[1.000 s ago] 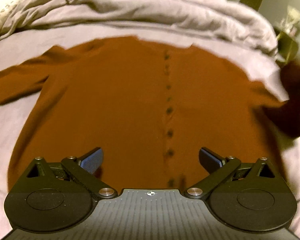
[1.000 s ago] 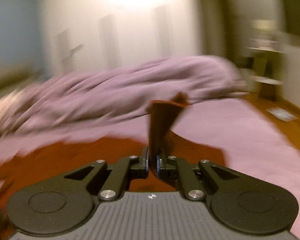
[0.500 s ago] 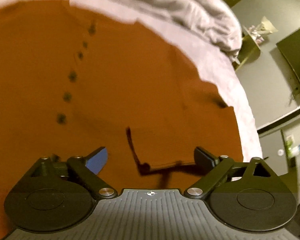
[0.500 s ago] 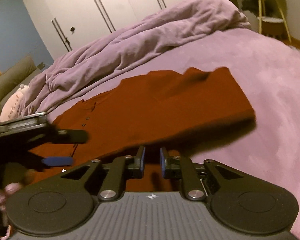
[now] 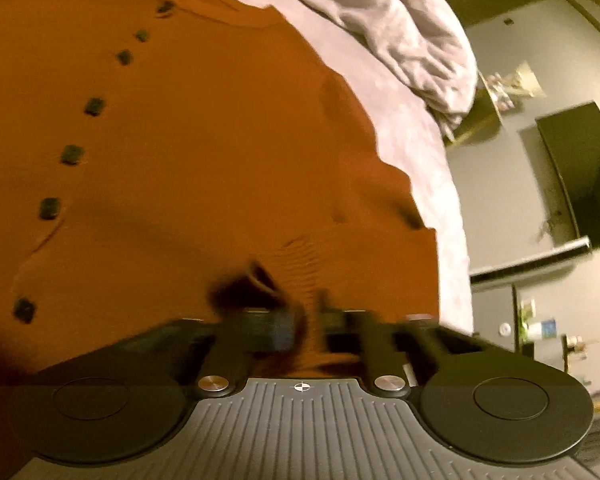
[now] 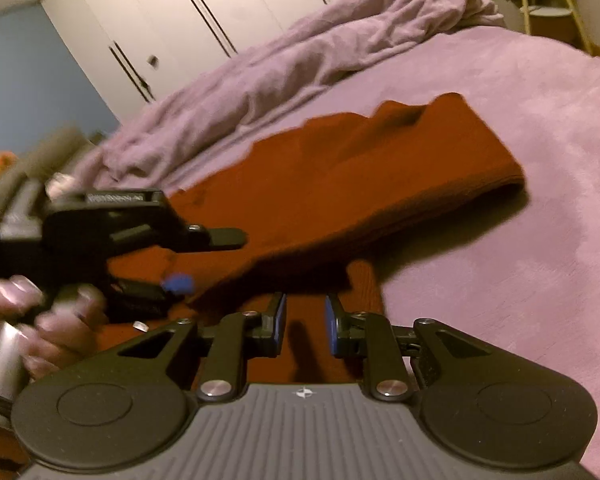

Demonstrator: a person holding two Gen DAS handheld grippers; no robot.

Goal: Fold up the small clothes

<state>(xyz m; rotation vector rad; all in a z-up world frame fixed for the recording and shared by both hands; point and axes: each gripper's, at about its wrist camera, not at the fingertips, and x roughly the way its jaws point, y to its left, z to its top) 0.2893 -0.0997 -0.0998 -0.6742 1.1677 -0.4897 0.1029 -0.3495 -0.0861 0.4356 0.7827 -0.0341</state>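
A rust-brown buttoned cardigan [image 5: 188, 152] lies flat on the purple bed, with its right sleeve folded across the body [image 6: 380, 176]. My left gripper [image 5: 306, 334] is blurred and its fingers have closed on the ribbed sleeve cuff [image 5: 304, 264]. It also shows in the right wrist view [image 6: 188, 260], held by a hand at the left. My right gripper [image 6: 305, 320] is slightly open and empty, just above the cardigan's hem near the folded sleeve.
A crumpled purple duvet [image 6: 300, 64] lies along the far side of the bed [image 6: 520, 160]. White wardrobe doors [image 6: 204, 12] stand behind. The bed's edge [image 5: 456, 240] drops off to the right, with a dark screen [image 5: 580, 168] and shelves beyond.
My right gripper let go of the sleeve, which now lies folded over the body. My left gripper moved to the sleeve cuff and closed its fingers on it.
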